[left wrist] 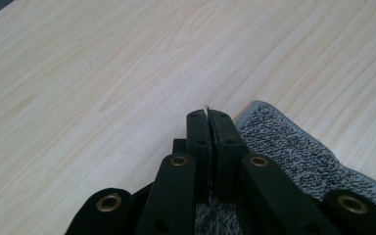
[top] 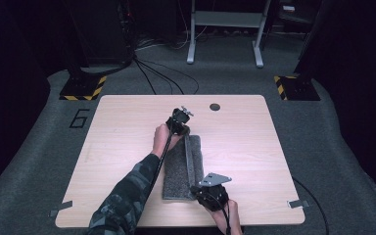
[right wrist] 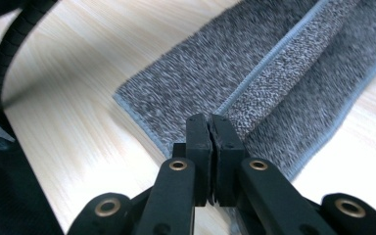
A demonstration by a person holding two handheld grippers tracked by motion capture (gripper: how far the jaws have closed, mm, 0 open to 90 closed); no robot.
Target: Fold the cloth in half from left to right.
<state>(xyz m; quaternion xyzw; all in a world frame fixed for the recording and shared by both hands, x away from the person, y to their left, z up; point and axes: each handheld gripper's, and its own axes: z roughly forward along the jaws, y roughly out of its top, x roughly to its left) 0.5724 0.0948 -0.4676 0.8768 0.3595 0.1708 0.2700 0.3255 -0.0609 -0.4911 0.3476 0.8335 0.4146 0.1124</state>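
A pale wood-grain table [top: 127, 147] with rounded corners is set on grey carpeted floor [top: 342, 147]. A small dark round cap [top: 215, 106] is let into its top at about twelve o'clock, near the far edge. A grey speckled towel [top: 178, 171] is laid flat just below the centre — folded lengthwise, its long fold running from twelve to six o'clock, its near end reaching towards the six o'clock edge. Its hemmed corner is seen against the wood — in the left gripper view.
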